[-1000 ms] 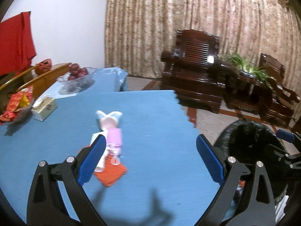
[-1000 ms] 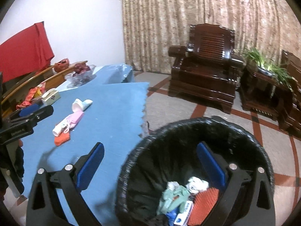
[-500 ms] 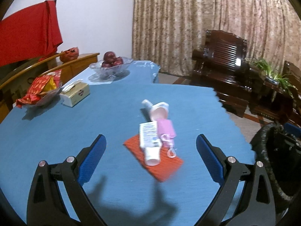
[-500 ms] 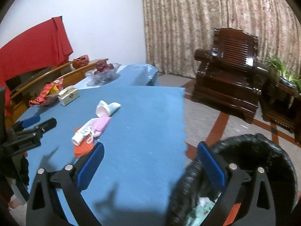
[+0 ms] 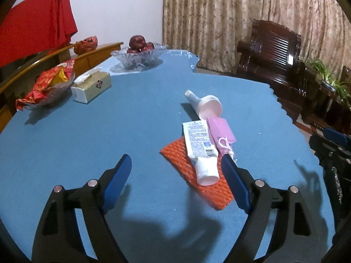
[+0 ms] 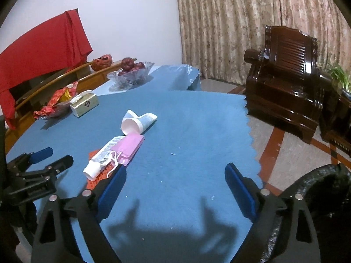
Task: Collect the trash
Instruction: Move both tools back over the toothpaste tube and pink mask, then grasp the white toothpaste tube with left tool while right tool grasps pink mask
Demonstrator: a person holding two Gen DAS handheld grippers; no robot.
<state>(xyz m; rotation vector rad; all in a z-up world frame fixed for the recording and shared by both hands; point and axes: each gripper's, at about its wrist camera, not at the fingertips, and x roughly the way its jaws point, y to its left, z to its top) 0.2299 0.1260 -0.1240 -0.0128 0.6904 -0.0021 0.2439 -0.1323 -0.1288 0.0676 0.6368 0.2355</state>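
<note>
A small trash pile lies on the blue table (image 5: 87, 144): a white tube (image 5: 200, 151) across an orange mesh pad (image 5: 193, 173), a pink mask (image 5: 220, 131) and a tipped white cup (image 5: 209, 107). My left gripper (image 5: 176, 162) hovers just short of the pile; its jaws are closing with nothing pressed between them, and the tube's cap sits by its right finger. My right gripper (image 6: 175, 171) hangs over bare cloth right of the tube (image 6: 102, 157) and mask (image 6: 129, 145), jaws closing on nothing. The black-lined trash bin (image 6: 324, 179) stands low at the right.
A glass fruit bowl (image 5: 138, 52), a tissue box (image 5: 91, 85) and a dish of red wrappers (image 5: 47, 83) sit on the table's far left. The scalloped table edge (image 6: 252, 140) drops to the floor, with a dark wooden armchair (image 6: 285, 83) beyond.
Both views have swung left, away from the bin and onto the table. The trash pile is closer and larger. Both pairs of jaws have narrowed a little.
</note>
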